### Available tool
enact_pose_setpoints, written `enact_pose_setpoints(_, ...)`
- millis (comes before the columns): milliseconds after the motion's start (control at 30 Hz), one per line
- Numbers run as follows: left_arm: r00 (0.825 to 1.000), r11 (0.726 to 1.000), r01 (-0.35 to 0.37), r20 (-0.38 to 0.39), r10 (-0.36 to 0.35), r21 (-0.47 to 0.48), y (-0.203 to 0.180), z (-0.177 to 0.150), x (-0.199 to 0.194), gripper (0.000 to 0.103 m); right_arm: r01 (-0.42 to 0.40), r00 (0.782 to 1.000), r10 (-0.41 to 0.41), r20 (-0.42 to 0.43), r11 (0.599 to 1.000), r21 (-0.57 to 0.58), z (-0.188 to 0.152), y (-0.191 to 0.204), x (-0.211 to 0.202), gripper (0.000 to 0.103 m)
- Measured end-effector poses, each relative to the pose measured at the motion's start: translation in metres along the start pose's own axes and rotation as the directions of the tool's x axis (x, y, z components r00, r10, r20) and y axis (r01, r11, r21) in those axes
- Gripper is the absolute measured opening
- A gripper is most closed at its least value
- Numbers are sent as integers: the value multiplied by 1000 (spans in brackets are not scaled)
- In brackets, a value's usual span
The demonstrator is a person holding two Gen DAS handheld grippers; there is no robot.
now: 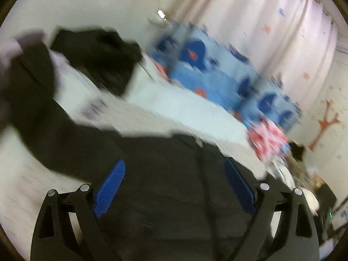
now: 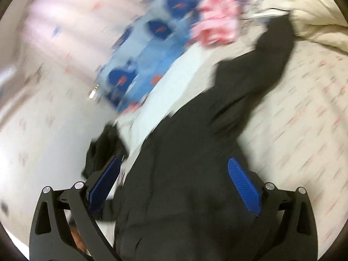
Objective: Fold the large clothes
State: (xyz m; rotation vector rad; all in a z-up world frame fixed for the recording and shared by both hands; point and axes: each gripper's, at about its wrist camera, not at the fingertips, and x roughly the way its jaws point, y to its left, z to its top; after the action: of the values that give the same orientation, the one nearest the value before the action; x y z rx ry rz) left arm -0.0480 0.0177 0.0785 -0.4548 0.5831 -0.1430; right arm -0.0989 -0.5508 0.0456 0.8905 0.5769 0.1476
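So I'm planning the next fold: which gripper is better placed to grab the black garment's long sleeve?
Probably right: the sleeve stretches ahead of the open right gripper.

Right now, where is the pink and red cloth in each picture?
Left wrist view: the pink and red cloth is at the right, below the middle, blurred, just beyond the black garment.
Right wrist view: the cloth is near the top, right of centre.
Shared landmark: the blue patterned bedding lies right beside it in both.

I see both fisheye views smeared by heavy motion blur, evenly and brightly lit indoors, with dark vignetted corners and curved edges.
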Motion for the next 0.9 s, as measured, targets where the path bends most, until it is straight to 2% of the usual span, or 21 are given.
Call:
enact_pose_setpoints(67, 997, 999, 40, -59, -41, -7, -19, -25, 35, 88, 33, 999, -35, 23, 996, 82, 48, -43, -1, 96)
enact_pose_setpoints(133, 995, 999, 50, -86, -49, 6, -34, -38, 69, 88, 64, 996, -71, 57, 990, 127, 88, -75, -1, 96)
enact_pose_setpoints(267, 998, 997, 35, -47, -32, 69, -40, -40, 110, 89, 146, 979, -168, 112, 972, 186, 152, -123, 19, 96)
enact_pose_setpoints(333, 999, 996, 23, -34, -20, 92, -33, -38, 121, 88, 187, 969, -214, 120, 961, 204, 165, -141, 36, 96)
enact_pose_setpoints(433, 998, 995, 28, -57, -22, 100, -26, -43, 136, 89, 255, 949, -289, 126, 938, 235, 180, -166, 65, 96)
enact_pose_setpoints(500, 998, 993, 44, -58, -37, 113, -21, -43, 130, 89, 309, 924, -354, 142, 913, 266, 186, -181, 87, 93)
enact_pose_setpoints(533, 998, 991, 50, -54, -44, 127, -19, -43, 128, 90, 317, 920, -362, 151, 913, 258, 191, -185, 94, 86)
enact_pose_setpoints(567, 998, 989, 53, -52, -46, 140, -18, -44, 128, 92, 328, 918, -367, 150, 915, 234, 198, -189, 104, 59)
enact_pose_setpoints(600, 998, 986, 55, -50, -48, 155, -17, -45, 129, 92, 343, 917, -376, 133, 914, 217, 203, -189, 110, 22)
enact_pose_setpoints(633, 998, 986, 54, -52, -47, 158, -15, -46, 130, 92, 350, 916, -379, 130, 915, 202, 209, -186, 113, 9)
enact_pose_setpoints(667, 997, 987, 55, -60, -47, 151, -12, -47, 132, 92, 353, 914, -379, 146, 919, 176, 215, -177, 111, 5)
enact_pose_setpoints(733, 995, 991, 58, -88, -48, 120, -5, -49, 139, 92, 343, 906, -347, 243, 937, 58, 228, -137, 91, 5)
enact_pose_setpoints(833, 991, 995, 64, -119, -54, 82, 1, -50, 145, 92, 363, 875, -284, 391, 921, -144, 228, -76, 38, 5)
enact_pose_setpoints(900, 990, 995, 70, -123, -61, 73, 2, -52, 146, 93, 377, 857, -271, 438, 909, -177, 212, -67, 9, 5)
